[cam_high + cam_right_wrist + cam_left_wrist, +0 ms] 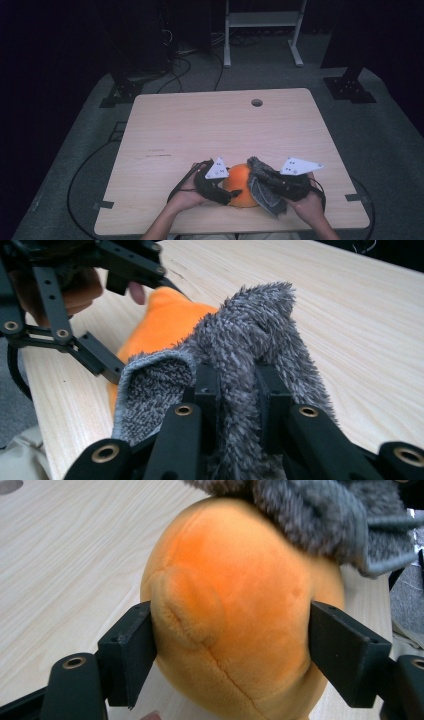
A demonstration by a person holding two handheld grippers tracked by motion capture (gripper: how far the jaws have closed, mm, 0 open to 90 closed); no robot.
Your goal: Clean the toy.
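An orange plush toy [240, 181], round and soft, lies near the table's front edge. My left gripper [229, 192] is shut on it. In the left gripper view the two black pads [127, 647] press into the sides of the orange plush toy [235, 605]. A grey fuzzy cloth [270, 197] drapes over the toy's right side. My right gripper [267, 181] is shut on a fold of that grey cloth [250, 340], which stands up between its jaws. In the right gripper view the orange toy [160, 320] shows behind the cloth, with the left gripper [75, 315] at the upper left.
The light wooden table [200, 125] has a round cable hole [257, 102] near its far edge. A white metal frame [262, 20] and black stands [350, 85] stand on the grey floor behind it. Cables [80, 175] run along the floor at the left.
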